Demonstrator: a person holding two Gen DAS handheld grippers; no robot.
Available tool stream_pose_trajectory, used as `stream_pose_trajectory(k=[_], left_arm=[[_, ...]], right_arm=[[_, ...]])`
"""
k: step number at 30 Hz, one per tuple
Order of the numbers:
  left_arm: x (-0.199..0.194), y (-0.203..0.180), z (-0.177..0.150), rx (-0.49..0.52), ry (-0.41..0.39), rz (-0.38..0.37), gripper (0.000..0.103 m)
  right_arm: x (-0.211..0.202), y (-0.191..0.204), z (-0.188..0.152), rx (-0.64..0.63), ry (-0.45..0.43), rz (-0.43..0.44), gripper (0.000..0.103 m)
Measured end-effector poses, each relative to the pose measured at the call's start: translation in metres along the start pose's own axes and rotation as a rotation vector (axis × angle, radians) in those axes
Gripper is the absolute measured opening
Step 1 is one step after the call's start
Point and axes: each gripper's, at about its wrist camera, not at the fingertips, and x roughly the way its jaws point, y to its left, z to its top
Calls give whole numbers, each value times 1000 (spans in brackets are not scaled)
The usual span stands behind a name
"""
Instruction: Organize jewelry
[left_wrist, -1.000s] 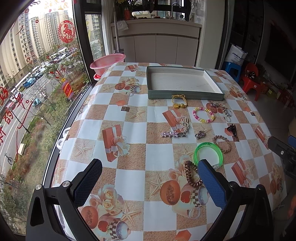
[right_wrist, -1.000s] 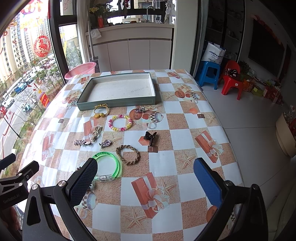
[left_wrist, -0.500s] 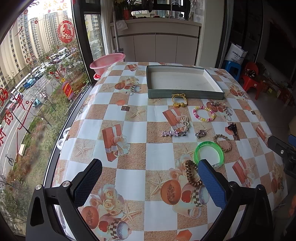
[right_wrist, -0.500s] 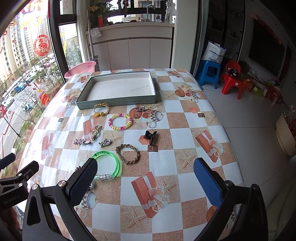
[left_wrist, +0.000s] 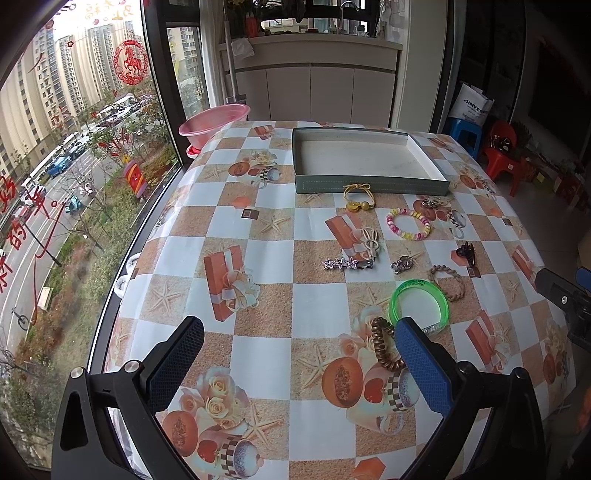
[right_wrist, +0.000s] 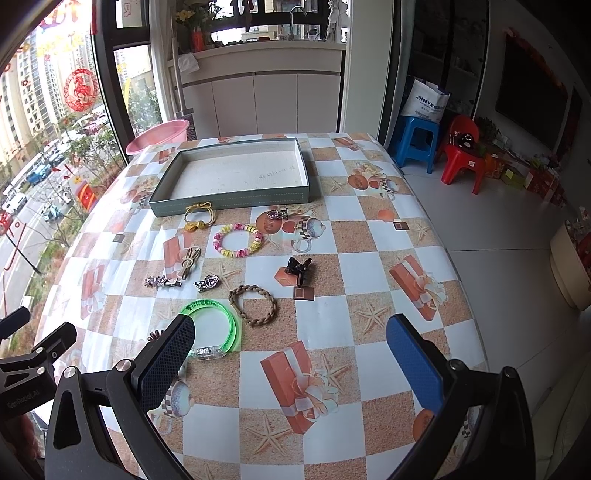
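- A room with tall windows over a street of apartment blocks; white cabinets stand at the far wall, and a blue stool (right_wrist: 415, 142) and a red child's chair (right_wrist: 463, 155) are on the floor off to the right.
- The table (left_wrist: 258, 295) wears a checked cloth printed with gift boxes, starfish and fruit; a pink basin (left_wrist: 214, 123) sits past its far left corner.
- Left gripper (left_wrist: 299, 365) hovers above the near part of the table, jaws spread wide, nothing between them.
- Right gripper (right_wrist: 290, 363) hovers likewise, jaws wide apart and holding nothing.
- A shallow grey-green tray (right_wrist: 229, 201) with a white floor lies far ahead of both grippers, with no jewelry in it.
- A yellow hair tie (left_wrist: 358, 197) rests against the tray's near wall.
- A pastel beaded bracelet (right_wrist: 238, 240) lies just nearer than the hair tie, ahead of the right gripper's left finger.
- A star-studded hair clip (left_wrist: 345, 263) and a beige hair clip (left_wrist: 371, 240) lie ahead of the left gripper, toward its right side; a small silver charm (right_wrist: 208, 282) sits beside them.
- A black claw clip (right_wrist: 299, 269) lies ahead of the right gripper, between its fingers' lines.
- A braided brown bracelet (right_wrist: 253, 304) touches or nearly touches a green bangle (right_wrist: 214, 330).
- The bangle is partly hidden behind the right gripper's left finger.
- A bronze spiral hair tie (left_wrist: 384, 345) lies just beside the left gripper's right finger.
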Motion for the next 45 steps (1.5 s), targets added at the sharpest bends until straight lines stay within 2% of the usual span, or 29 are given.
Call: stream_pose_trajectory(k=[13, 20, 26, 32, 37, 45], left_arm=[[4, -1, -6, 32, 29, -11, 103], [11, -4, -4, 58, 72, -35, 103], [30, -6, 1, 77, 154, -82, 103], [58, -14, 0, 114, 262, -145, 103], [80, -23, 0, 139, 333, -168, 103], [107, -25, -1, 84, 409, -179, 103]], right_arm=[[4, -5, -4, 14, 16, -9, 103], [11, -12, -4, 66, 79, 20, 103], [19, -17, -4, 110, 144, 28, 103], [33, -15, 2, 109, 253, 20, 103], [47, -13, 7, 125, 327, 21, 103], [81, -25, 21, 178, 415, 13, 103]])
